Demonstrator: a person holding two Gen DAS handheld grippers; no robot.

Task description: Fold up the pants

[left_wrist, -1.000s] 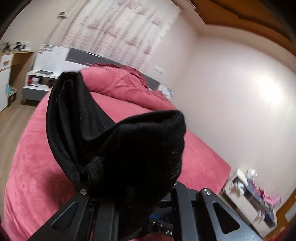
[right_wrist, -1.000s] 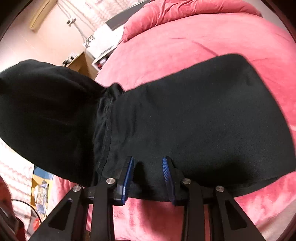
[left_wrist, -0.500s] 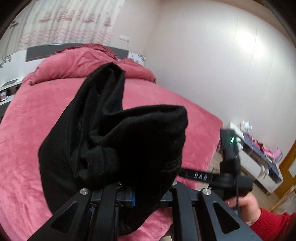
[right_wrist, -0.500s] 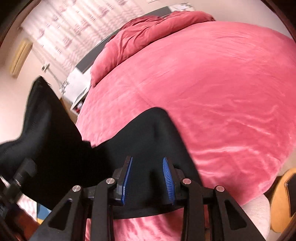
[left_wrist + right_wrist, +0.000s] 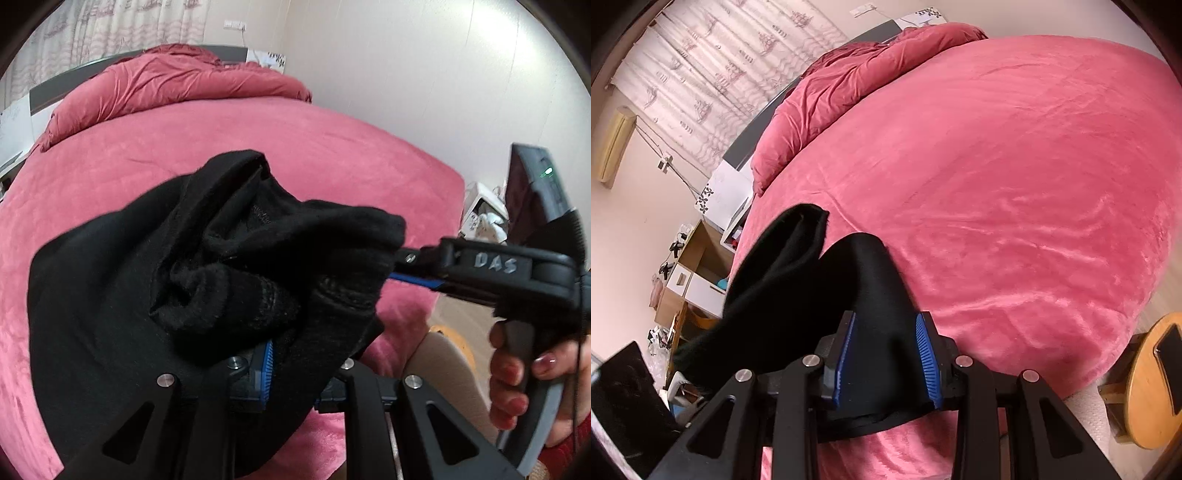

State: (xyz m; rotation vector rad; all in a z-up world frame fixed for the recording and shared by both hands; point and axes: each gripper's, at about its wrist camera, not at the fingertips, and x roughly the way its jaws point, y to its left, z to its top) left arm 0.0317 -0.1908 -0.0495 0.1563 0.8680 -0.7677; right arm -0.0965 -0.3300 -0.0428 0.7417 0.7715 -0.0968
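1. The black knit fabric pants (image 5: 122, 295) hang bunched in the air above the near part of the pink plush-covered bed (image 5: 258, 147), gripped at two places and not yet lying flat.
2. Your left gripper (image 5: 291, 363) has its fingers narrowed onto a thick gathered wad of the cloth; one blue ribbed pad (image 5: 266, 369) peeks out, the other is buried under fabric.
3. Your right gripper (image 5: 888, 360) holds a flatter band of the pants (image 5: 864, 295) between its blue fingers (image 5: 927, 360), set moderately apart with cloth filling the gap.
4. In the left wrist view the right gripper (image 5: 399, 267) comes in from the right, its tips touching the bunch just beside your left grip, so the two hands are close together.
5. The slack cloth trails away from both sets of fingers toward the bed's head, where the rumpled pink quilt (image 5: 871, 74) lies.
6. My judgement: the long axis runs between your grips, so part your hands sideways to stretch the cloth out before lowering it onto the bed.
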